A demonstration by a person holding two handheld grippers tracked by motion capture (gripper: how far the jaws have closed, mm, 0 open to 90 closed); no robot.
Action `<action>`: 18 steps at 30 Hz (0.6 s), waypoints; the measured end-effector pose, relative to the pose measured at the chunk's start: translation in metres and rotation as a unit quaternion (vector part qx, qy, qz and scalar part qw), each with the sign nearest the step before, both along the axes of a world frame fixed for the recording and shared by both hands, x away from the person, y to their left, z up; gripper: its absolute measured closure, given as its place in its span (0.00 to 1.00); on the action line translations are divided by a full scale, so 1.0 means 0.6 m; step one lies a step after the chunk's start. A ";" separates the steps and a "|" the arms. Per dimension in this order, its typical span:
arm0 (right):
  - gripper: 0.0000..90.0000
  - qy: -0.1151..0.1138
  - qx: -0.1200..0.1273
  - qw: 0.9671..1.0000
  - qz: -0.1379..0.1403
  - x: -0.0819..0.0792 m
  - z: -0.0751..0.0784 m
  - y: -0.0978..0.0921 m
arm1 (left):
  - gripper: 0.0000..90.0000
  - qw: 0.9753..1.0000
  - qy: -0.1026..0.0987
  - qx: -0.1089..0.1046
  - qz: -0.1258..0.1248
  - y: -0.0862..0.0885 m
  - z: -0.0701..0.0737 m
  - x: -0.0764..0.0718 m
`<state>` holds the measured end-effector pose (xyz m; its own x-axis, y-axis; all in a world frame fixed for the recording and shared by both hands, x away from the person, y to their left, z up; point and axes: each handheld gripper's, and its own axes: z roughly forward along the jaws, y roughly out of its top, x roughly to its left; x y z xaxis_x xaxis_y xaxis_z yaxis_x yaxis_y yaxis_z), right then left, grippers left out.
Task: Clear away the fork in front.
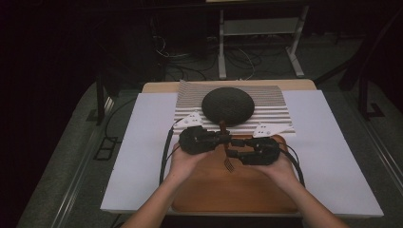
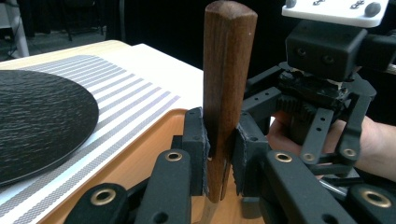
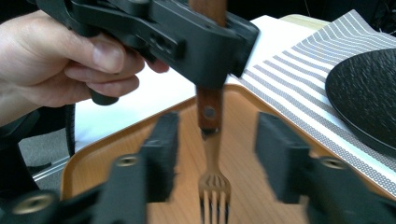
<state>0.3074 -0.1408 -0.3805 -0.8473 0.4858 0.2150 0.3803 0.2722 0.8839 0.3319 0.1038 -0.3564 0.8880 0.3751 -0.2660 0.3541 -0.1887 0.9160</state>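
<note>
The left gripper [image 1: 227, 140] holds a fork [image 1: 227, 151] by its wooden handle over the wooden tray [image 1: 237, 190].

In the left gripper view the two pads are pressed on both sides of the dark brown handle [image 2: 228, 88], which stands upright between them, so this gripper is clenched on the fork. In the right gripper view the metal tines [image 3: 214, 193] point down toward the tray [image 3: 100, 156], and the right gripper [image 3: 215, 142] has its jaws spread wide on either side of the fork, not touching it. In the high view both grippers are close together at the far end of the tray, the right gripper [image 1: 234, 154] just beside the left one. Behind them a dark round plate [image 1: 227, 105] lies on a striped placemat [image 1: 278, 111], on the white table cover [image 1: 142, 142].
</note>
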 end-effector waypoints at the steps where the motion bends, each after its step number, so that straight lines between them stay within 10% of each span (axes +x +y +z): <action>1: 0.40 -0.001 -0.002 1.000 0.002 0.001 -0.002 -0.002 | 0.86 1.000 -0.001 0.000 0.000 0.003 0.001 0.001; 6: 0.18 0.000 -0.028 0.999 -0.033 0.003 -0.010 -0.013 | 0.87 1.000 0.000 0.001 0.002 0.019 0.005 0.006; 18: 0.09 -0.019 -0.062 0.993 -0.102 -0.020 -0.040 -0.114 | 0.89 1.000 0.002 -0.003 -0.005 0.080 0.012 0.010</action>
